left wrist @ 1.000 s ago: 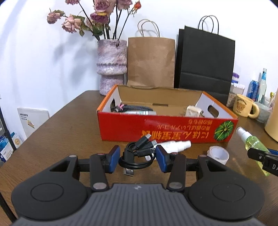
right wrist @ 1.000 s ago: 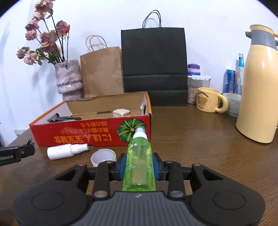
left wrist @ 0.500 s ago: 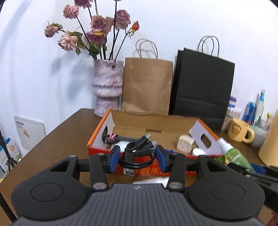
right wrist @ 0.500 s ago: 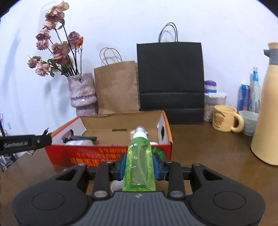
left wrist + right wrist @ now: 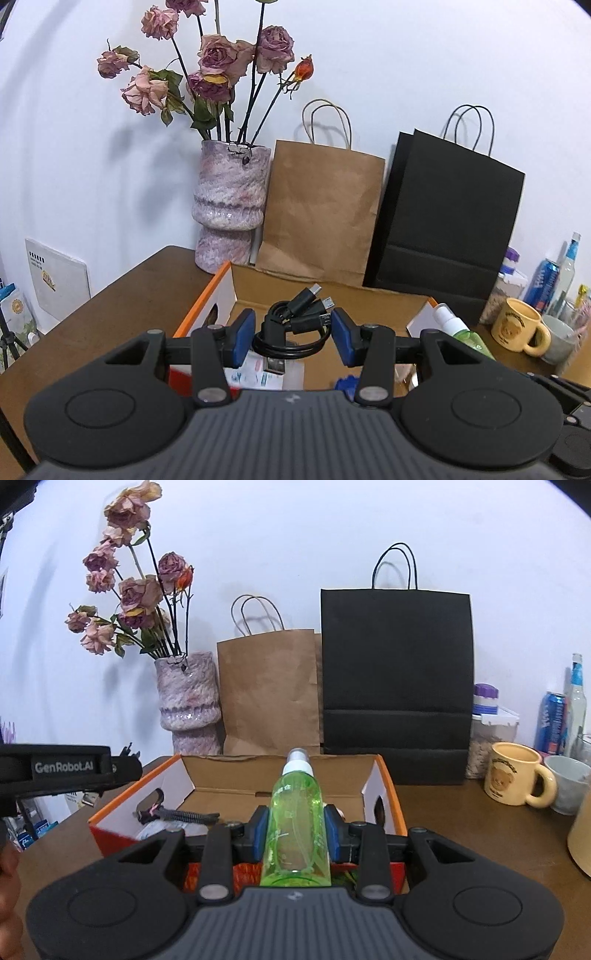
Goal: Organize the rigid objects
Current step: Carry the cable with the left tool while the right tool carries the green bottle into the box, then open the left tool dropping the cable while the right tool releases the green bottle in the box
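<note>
Item: coiled black cable bundle (image 5: 291, 326), held between the blue pads (image 5: 243, 338) of the left gripper (image 5: 291, 338), fingers set moderately wide around the coil, above the open red-and-orange cardboard box (image 5: 388, 786). Likely light, limp, prone to snagging; best held across the coil, as it is. Item: green spray bottle (image 5: 297, 823), clamped at mid-body by the right gripper (image 5: 295, 829), fingers narrow on it, nozzle pointing forward over the box. Judged light, rigid, smooth plastic, somewhat slippery; mid-body grip suits it. Pose: both grippers roughly level, side by side, facing the box's back wall. Box already contains a hairbrush (image 5: 177, 814).
</note>
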A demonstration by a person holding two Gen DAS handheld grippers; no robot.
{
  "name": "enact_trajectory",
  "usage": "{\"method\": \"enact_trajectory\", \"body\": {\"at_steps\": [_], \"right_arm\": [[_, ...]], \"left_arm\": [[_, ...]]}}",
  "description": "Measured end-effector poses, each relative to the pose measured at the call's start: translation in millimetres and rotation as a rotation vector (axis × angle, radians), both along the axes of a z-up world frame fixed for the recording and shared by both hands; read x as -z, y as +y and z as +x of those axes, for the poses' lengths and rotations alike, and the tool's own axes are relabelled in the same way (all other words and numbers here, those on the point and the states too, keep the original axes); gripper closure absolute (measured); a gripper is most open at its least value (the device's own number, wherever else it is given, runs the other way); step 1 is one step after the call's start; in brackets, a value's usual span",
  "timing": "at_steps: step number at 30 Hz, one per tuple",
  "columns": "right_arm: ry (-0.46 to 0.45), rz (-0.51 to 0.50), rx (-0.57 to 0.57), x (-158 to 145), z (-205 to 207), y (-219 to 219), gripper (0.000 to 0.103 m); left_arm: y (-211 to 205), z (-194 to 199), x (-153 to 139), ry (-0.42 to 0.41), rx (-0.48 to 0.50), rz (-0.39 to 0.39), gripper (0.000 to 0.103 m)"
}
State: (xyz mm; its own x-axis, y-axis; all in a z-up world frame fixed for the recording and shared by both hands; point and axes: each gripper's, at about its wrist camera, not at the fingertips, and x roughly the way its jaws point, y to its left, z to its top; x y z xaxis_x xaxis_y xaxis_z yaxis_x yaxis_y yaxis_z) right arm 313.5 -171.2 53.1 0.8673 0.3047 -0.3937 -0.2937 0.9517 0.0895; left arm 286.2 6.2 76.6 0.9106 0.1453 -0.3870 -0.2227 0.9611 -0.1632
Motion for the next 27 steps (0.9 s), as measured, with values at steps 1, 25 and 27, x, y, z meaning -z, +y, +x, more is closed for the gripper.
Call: {"method": "enact_trajectory", "body": {"at_steps": [1, 25, 27], "right_arm": [[0.0, 0.004, -0.003, 0.2, 4.7, 1.6, 0.072], [0.05, -0.046, -0.072, 29.3, 104.6, 32.2, 0.072], [0.06, -0.055, -0.076, 32.7, 108.5, 33.0, 0.072]], "left_arm": [[0.9, 4.9, 0.2, -0.001, -0.002, 0.001, 0.057], [13.5, 97.5, 31.0, 0.084, -0.004, 0.102, 0.057], [13.9, 100.4, 34.4, 0.094, -0.004, 0.111, 0.057]]}}
